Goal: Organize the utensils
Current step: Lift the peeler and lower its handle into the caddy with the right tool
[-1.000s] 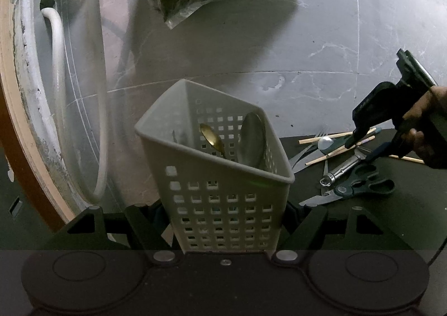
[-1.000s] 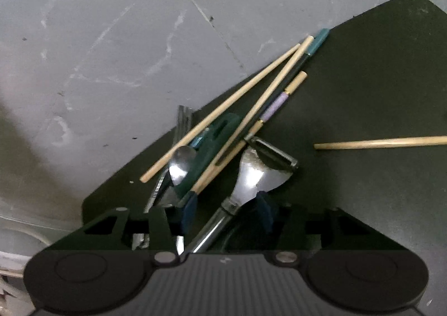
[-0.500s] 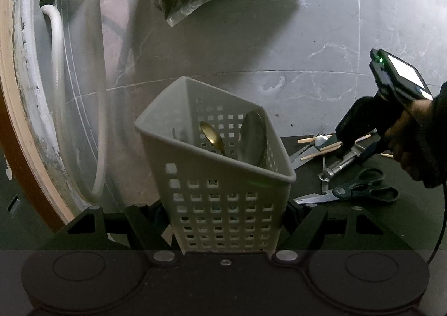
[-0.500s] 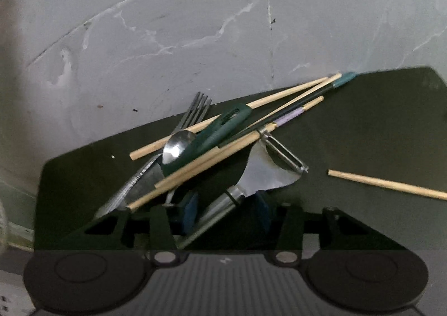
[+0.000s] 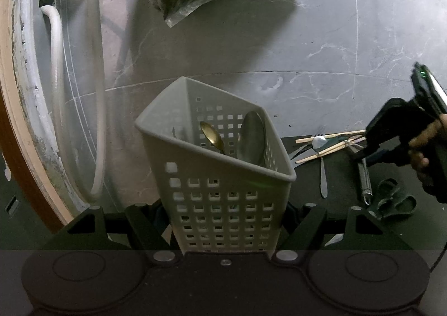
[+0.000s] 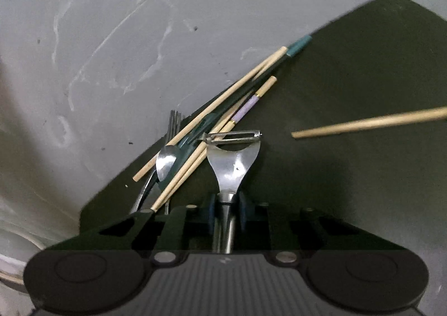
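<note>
Left gripper (image 5: 225, 221): jaws clenched wide on the caddy (image 5: 215, 176), held tilted, two spoons (image 5: 251, 138) inside. Right gripper (image 6: 226, 211): jaws closing on the peeler (image 6: 233, 159) handle, pads against both sides, on the dark mat (image 6: 363, 64) beside chopsticks (image 6: 212, 111), far right of the caddy. No readable writing anywhere.

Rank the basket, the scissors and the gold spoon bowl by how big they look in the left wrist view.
1. Basket, largest by far, though it sits nearest the camera.
2. Scissors, partly cut off by the left gripper's body.
3. Gold spoon bowl, smallest.
</note>
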`<state>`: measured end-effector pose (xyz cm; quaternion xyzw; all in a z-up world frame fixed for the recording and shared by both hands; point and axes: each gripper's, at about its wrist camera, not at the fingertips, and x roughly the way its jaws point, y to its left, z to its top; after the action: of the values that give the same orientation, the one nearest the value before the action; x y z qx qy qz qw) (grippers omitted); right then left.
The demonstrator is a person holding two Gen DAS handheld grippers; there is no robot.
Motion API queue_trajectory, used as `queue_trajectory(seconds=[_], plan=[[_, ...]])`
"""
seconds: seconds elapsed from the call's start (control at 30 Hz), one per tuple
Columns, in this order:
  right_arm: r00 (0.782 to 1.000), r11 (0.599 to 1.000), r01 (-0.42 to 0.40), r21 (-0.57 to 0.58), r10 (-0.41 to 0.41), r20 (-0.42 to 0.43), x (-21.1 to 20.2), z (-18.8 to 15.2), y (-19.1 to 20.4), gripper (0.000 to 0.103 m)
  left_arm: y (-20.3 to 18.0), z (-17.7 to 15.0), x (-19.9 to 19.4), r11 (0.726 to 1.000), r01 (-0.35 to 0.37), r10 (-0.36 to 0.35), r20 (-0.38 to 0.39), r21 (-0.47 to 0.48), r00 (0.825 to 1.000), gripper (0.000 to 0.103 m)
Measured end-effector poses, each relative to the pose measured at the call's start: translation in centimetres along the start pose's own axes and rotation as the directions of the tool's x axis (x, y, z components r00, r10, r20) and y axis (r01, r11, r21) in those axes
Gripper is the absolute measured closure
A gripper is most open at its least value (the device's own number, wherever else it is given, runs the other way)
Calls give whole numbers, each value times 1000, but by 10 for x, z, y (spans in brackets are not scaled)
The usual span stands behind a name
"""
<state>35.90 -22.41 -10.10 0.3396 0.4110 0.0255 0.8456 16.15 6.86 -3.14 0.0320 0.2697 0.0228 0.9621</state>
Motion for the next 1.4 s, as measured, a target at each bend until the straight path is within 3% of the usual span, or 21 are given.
queue_trajectory(seconds=[0.2,0.37,0.57,0.7,0.87,1.0,1.2,1.4], plan=[[987,989,-138,52,133,93,-31,-6,-17,84,-1,0,0,1000,1,-1,2,4,1000,26],[962,980,-197,-27,198,185,-58,-12,-16,84,-2,-1,0,1000,4,-4,4,10,1000,26],[934,953,-272,-133,294,204,-83,-20,0,84,-7,-1,-2,999,22,-22,8,24,1000,26],[895,914,-335,-227,384,227,-105,-29,27,84,-11,-2,-3,999,29,-30,9,28,1000,26],[807,810,-408,-421,536,249,-149,-37,72,84,-13,-4,-5,999,36,-37,10,29,999,26],[750,701,-465,-541,636,180,-176,-53,109,84,-15,-4,-7,999,41,-42,10,32,999,26],[745,556,-493,-669,667,5,-179,-84,143,84,-17,-4,-6,999,37,-37,9,30,999,26],[777,487,-496,-719,618,-117,-158,-111,157,84,-18,-3,-6,999,32,-32,9,31,999,26]])
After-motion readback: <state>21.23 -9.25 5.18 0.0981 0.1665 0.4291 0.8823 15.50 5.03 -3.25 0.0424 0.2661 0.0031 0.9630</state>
